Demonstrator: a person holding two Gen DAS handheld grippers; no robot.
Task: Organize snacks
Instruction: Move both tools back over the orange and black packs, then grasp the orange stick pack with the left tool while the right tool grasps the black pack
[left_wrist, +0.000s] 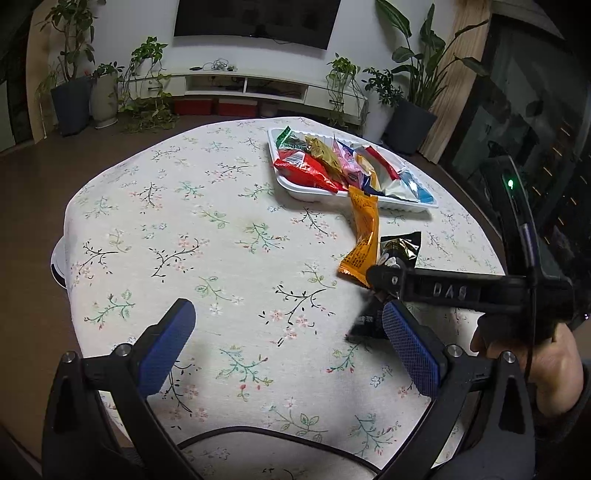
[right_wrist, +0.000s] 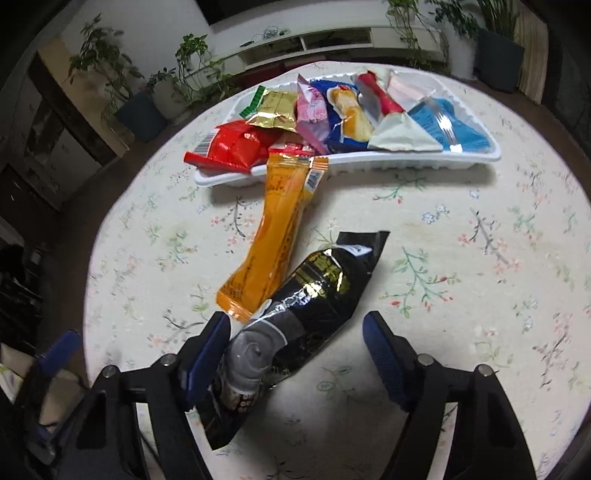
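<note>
It was a home living room. A large dark television (left_wrist: 258, 20) hung on the white wall at twelve o'clock, above a low white media console (left_wrist: 236, 86) with open shelves and cables on top. Potted houseplants (left_wrist: 72, 74) stood at ten and two o'clock. The round worktop (left_wrist: 207, 229) wore a floral tablecloth, with a white tray (left_wrist: 295, 186) of snack packets.

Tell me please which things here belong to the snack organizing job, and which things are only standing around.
Belong to the job:
- white tray holding mixed snack packets
- orange packet, beside the tray
- black packet, between the right gripper's open fingers
- left gripper, open, empty

Only standing around:
- potted plants
- TV
- white TV cabinet
- floral tablecloth
</note>
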